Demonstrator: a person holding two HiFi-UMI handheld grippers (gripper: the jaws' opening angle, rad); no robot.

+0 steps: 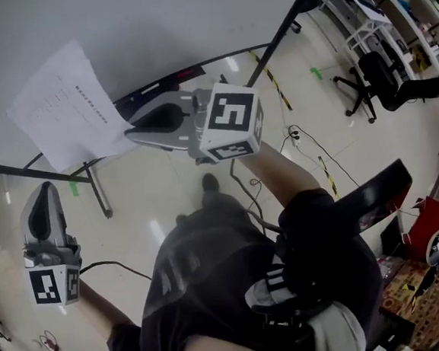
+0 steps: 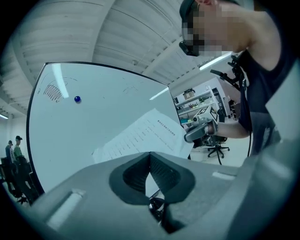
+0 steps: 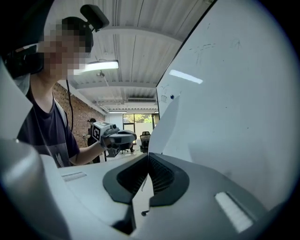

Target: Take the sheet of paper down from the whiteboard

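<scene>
- Item: white printed sheet of paper [image 1: 65,108], thin and rectangular. It sits at 10 o'clock in the head view, overlapping the lower edge of the large glossy white whiteboard [image 1: 141,26]. No fastening shows on the sheet, so it seems already free of the board and carried by one corner region alone.
- Right gripper [image 1: 130,132], a grey hand-held two-jaw tool, sits just at 11 o'clock of the head view's centre. Its jaws are pressed together on the sheet near the corner at the sheet's 4 o'clock. The right gripper view shows the white edge rising from between the pads. A corner pinch probably lets the sheet come away flat, without creasing the print.
- Left gripper [image 1: 44,190], the matching grey tool, sits at 8 o'clock, well apart from the sheet. Its jaws are pressed together on nothing. It is likely held low to stay clear, since one grip is enough for so light a thing.
- Small round blue magnet [image 2: 77,99] sits on the whiteboard at 10 o'clock in the left gripper view, well apart from the sheet. It is possibly a paper fastener, and it pins nothing now.
- Black metal stand leg [image 1: 282,31] sits at 1 o'clock in the head view and props up the board.
- Handling note: the sheet is limp, and it may slip or tear at the pinch if swung briskly.
</scene>
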